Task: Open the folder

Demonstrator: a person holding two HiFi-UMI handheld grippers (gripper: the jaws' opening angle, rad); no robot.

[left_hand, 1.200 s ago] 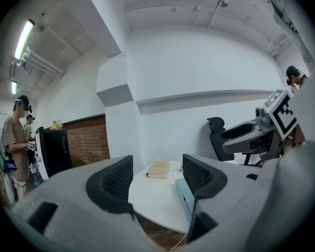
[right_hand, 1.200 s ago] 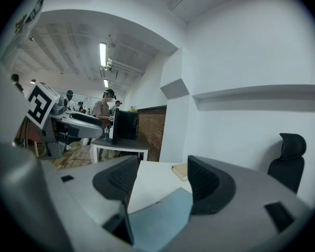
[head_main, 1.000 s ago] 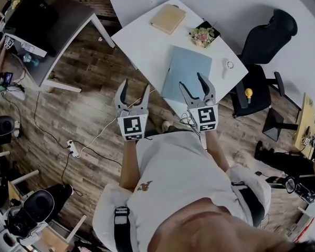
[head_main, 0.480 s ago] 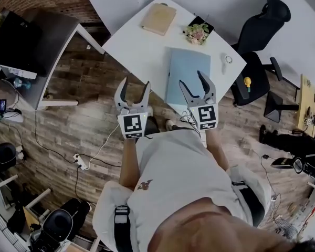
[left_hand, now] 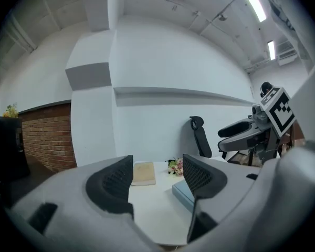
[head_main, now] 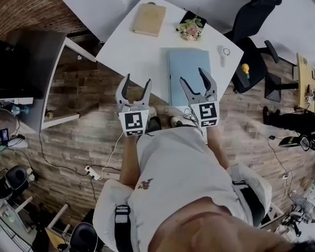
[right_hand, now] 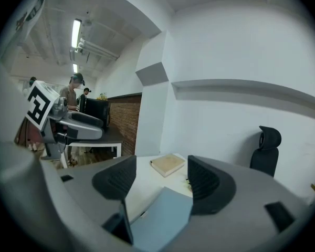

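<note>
White table (head_main: 142,51) under shut blue folder (head_main: 189,67); left tool (head_main: 137,84) and right tool (head_main: 193,81) wide open, empty.

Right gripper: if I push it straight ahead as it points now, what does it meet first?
Probably the blue folder, whose near edge lies just ahead of the open right gripper. Its height over the table is unclear, so it may pass above.
</note>
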